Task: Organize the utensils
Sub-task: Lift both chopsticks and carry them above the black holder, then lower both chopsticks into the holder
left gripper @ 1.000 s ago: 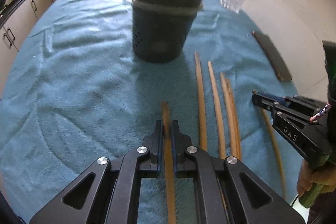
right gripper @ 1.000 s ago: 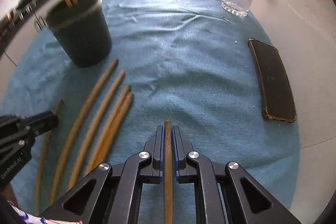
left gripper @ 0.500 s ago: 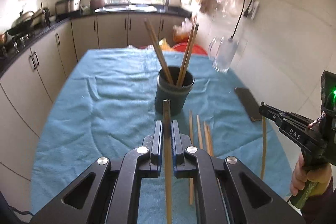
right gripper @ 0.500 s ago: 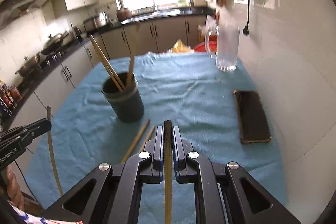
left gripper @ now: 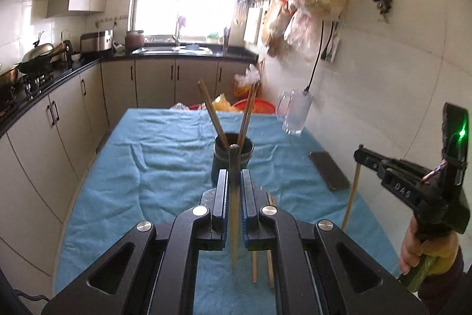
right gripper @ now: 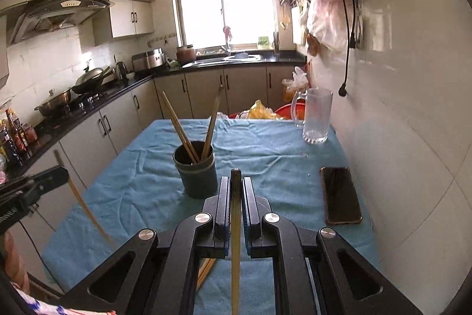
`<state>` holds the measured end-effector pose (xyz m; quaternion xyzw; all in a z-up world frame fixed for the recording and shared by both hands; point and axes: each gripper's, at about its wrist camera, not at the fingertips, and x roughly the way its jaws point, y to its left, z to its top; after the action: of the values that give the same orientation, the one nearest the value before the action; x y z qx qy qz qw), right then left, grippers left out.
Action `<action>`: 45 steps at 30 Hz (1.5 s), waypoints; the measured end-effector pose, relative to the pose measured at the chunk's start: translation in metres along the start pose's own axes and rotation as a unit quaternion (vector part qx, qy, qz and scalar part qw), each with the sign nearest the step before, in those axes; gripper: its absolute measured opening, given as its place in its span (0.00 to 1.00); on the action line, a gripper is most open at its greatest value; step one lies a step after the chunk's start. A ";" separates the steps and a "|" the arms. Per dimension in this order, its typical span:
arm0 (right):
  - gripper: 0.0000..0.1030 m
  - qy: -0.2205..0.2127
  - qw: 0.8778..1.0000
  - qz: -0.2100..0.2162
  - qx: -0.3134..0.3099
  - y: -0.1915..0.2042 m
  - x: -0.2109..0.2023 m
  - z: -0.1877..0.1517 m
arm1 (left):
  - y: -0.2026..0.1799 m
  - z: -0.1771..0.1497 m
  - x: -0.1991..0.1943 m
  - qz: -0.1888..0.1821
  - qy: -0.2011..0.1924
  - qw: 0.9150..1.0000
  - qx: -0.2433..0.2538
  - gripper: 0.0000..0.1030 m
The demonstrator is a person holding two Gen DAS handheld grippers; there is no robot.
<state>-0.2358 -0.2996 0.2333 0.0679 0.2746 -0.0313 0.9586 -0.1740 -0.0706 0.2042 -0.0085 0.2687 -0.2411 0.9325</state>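
Note:
My left gripper [left gripper: 234, 176] is shut on a wooden chopstick [left gripper: 233, 241] that hangs down through its jaws, high above the blue cloth. Straight ahead stands the dark round holder [left gripper: 219, 164] with several chopsticks leaning in it. My right gripper [right gripper: 235, 182] is shut on a second chopstick [right gripper: 235, 241], also raised, with the holder [right gripper: 196, 173] ahead and slightly left. Each view shows the other gripper at its edge: the right gripper [left gripper: 361, 154] and the left gripper [right gripper: 56, 173], each with its stick dangling. Loose chopsticks [left gripper: 255, 264] lie on the cloth below.
A black phone [right gripper: 340, 195] lies on the blue cloth [right gripper: 141, 185] near the right wall. A glass mug [right gripper: 317, 117] stands at the far right corner. Kitchen cabinets and a stove run along the left. Bags hang on the right wall.
Both grippers have risen from the cloth and tilted up, each lifting its chopstick. The table and holder now sit lower and farther off in both views.

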 end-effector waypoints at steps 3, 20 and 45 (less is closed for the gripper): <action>0.07 0.000 1.000 0.002 0.002 0.000 0.002 0.003 | 0.000 0.004 -0.003 -0.003 -0.008 1.000 -0.001 0.06; 0.07 -0.049 0.998 0.031 0.026 -0.001 0.013 0.071 | 0.010 0.069 0.003 -0.020 -0.031 0.999 -0.007 0.06; 0.07 -0.077 0.995 0.040 0.053 0.031 0.161 0.156 | 0.014 0.158 0.169 -0.006 0.020 1.000 -0.009 0.06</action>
<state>-0.0148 -0.2957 0.2825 0.1273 0.1953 -0.0123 0.9724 0.0371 -0.1525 0.2532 -0.0138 0.2898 -0.2448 0.9251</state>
